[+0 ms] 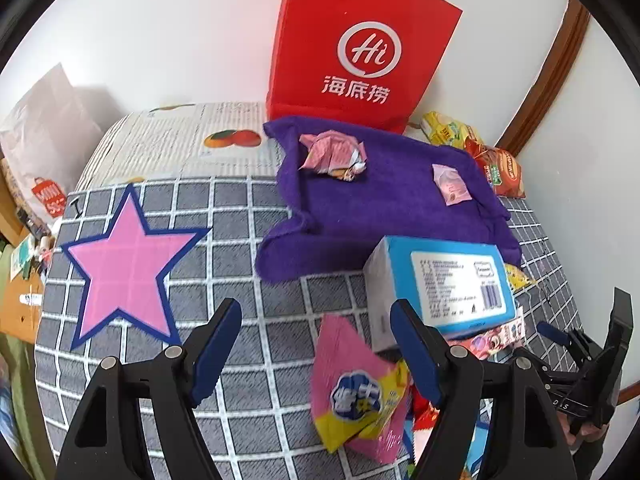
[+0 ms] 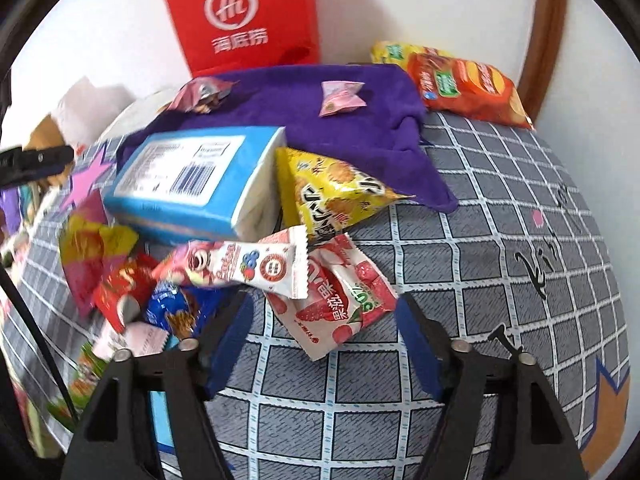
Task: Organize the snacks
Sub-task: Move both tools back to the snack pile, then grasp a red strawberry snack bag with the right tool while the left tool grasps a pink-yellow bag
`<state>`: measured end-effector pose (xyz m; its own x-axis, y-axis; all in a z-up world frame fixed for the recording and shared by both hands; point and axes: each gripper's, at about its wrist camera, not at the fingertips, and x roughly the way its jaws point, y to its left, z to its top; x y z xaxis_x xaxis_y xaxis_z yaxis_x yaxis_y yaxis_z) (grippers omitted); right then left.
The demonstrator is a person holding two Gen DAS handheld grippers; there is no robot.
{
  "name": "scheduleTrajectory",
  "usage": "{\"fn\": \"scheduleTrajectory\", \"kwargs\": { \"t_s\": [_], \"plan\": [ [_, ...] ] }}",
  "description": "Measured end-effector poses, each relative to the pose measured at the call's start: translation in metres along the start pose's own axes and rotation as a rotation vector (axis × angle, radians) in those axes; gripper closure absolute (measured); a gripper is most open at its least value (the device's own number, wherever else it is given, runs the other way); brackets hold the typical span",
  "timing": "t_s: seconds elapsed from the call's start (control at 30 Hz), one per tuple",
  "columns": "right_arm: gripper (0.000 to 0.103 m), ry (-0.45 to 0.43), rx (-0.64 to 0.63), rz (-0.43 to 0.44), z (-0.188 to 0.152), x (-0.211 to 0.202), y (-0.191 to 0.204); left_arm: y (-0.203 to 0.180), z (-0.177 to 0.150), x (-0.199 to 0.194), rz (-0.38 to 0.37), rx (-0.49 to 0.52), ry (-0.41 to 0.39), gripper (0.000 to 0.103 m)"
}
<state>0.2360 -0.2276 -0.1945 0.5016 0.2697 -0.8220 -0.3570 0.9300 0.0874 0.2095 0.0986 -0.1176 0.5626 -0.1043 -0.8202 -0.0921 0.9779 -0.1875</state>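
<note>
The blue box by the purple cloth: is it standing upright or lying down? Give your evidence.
Lying down. The blue box rests on a broad side, its barcode label facing up, propped on the snack packets.

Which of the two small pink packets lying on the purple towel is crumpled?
The larger pink packet toward the towel's left in the left wrist view is crumpled; the small pink sachet right of it lies flat.

Home bedroom: checked bedsheet (image 1: 248, 360), shopping bag (image 1: 360, 48).
</note>
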Motion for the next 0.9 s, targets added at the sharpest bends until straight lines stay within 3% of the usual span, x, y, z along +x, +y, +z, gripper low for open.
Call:
{"fn": "scheduleTrajectory", "kwargs": {
  "t_s": [0.37,0.43,0.6,0.7,0.9],
  "plan": [
    [0.025,0.03,-0.061,-0.017,0.008,0.042,-0.001,0.013,-0.02,-0.004,0.04,-0.031,0.015,0.028],
    [0.039,0.022,-0.061,-0.001,0.007,0.038,-0.002,0.015,-0.022,-0.006,0.036,-0.039,0.013,0.028],
    [0.042,0.04,-0.048,0.002,-0.007,0.025,-0.007,0.017,-0.03,-0.009,0.022,-0.047,0.012,0.028],
    [0.051,0.03,-0.016,0.006,-0.019,0.012,-0.01,0.016,-0.036,-0.01,-0.004,-0.046,0.013,0.028],
    [0.054,0.033,0.077,0.001,-0.035,-0.006,-0.017,0.003,-0.041,-0.006,-0.07,-0.039,0.023,0.028]
  ]
}}
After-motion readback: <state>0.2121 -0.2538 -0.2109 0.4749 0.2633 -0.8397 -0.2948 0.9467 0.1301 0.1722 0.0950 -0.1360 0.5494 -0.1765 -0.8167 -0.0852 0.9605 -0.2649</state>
